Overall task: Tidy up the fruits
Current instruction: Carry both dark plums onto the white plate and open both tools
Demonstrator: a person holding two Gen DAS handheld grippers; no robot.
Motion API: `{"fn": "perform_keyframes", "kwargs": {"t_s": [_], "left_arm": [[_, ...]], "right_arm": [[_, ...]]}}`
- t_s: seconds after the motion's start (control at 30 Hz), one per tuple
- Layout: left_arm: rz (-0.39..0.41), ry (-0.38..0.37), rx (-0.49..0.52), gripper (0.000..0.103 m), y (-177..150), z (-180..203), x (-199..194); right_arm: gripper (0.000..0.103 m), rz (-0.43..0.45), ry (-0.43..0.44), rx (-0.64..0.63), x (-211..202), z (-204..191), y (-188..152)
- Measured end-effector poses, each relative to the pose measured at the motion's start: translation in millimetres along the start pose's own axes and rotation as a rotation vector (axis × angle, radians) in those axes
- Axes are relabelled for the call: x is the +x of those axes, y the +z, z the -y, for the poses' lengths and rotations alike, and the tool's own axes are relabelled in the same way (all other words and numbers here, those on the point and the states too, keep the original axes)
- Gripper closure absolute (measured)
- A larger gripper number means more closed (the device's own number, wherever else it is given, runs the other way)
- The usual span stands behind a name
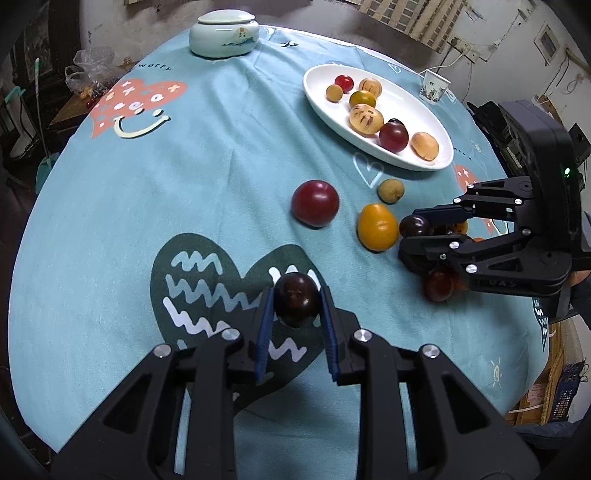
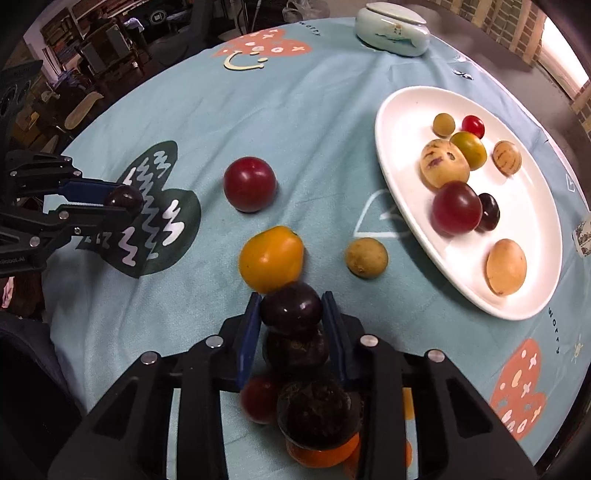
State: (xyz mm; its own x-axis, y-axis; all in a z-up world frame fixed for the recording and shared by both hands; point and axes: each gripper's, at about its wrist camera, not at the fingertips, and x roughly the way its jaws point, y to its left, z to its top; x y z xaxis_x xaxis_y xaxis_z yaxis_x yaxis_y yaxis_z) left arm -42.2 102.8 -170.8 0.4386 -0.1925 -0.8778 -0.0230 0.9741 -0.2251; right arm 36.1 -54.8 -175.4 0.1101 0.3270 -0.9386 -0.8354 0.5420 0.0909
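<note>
My left gripper [image 1: 296, 301] is shut on a dark purple plum [image 1: 297, 303], just above the blue cloth; it shows in the right wrist view too [image 2: 123, 199]. My right gripper [image 2: 291, 306] is shut on another dark plum [image 2: 291, 308], seen from the left [image 1: 414, 226]. A white oval plate [image 1: 436, 122] [image 2: 535, 206] holds several fruits. Loose on the cloth lie a red plum [image 1: 315, 202] [image 2: 250, 184], a yellow fruit [image 1: 377, 227] [image 2: 270, 258] and a small tan fruit [image 1: 390, 191] [image 2: 366, 257]. More dark, red and orange fruits [image 2: 314, 410] lie under the right gripper.
A pale lidded ceramic jar [image 1: 224, 34] [image 2: 393, 33] stands at the table's far side. A paper cup [image 1: 434, 86] stands beyond the plate. The round table's edge drops off on all sides, with room clutter beyond.
</note>
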Motion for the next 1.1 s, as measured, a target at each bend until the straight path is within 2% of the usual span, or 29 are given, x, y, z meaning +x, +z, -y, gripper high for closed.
{"fn": "perform_keyframes", "kwargs": {"t_s": [0.3, 0.53, 0.63, 0.77, 0.9, 1.1], "left_arm": [[0.025, -0.054, 0.055, 0.079, 22.4, 23.2, -6.4], [0.1, -0.106, 0.178, 0.078, 92.5, 69.7, -5.6], [0.127, -0.093, 0.206, 0.078, 132.7, 88.3, 7.9], [0.12, -0.06, 0.214, 0.078, 177.1, 107.8, 42.5], [0.089, -0.018, 0.241, 0.078, 196.0, 122.0, 75.3], [0.058, 0.015, 0.266, 0.078, 211.7, 128.4, 109.4]], "right_arm": [[0.069, 0.072, 0.033, 0.101, -25.9, 17.4, -17.5], [0.069, 0.217, -0.006, 0.267, -62.6, 73.2, -15.8], [0.069, 0.285, -0.055, 0.335, -75.5, 103.9, -5.9], [0.069, 0.306, -0.105, 0.423, -68.9, 145.8, 10.6], [0.069, 0.3, -0.135, 0.474, -54.4, 177.5, 19.0], [0.069, 0.277, -0.122, 0.513, -34.3, 208.7, 26.2]]}}
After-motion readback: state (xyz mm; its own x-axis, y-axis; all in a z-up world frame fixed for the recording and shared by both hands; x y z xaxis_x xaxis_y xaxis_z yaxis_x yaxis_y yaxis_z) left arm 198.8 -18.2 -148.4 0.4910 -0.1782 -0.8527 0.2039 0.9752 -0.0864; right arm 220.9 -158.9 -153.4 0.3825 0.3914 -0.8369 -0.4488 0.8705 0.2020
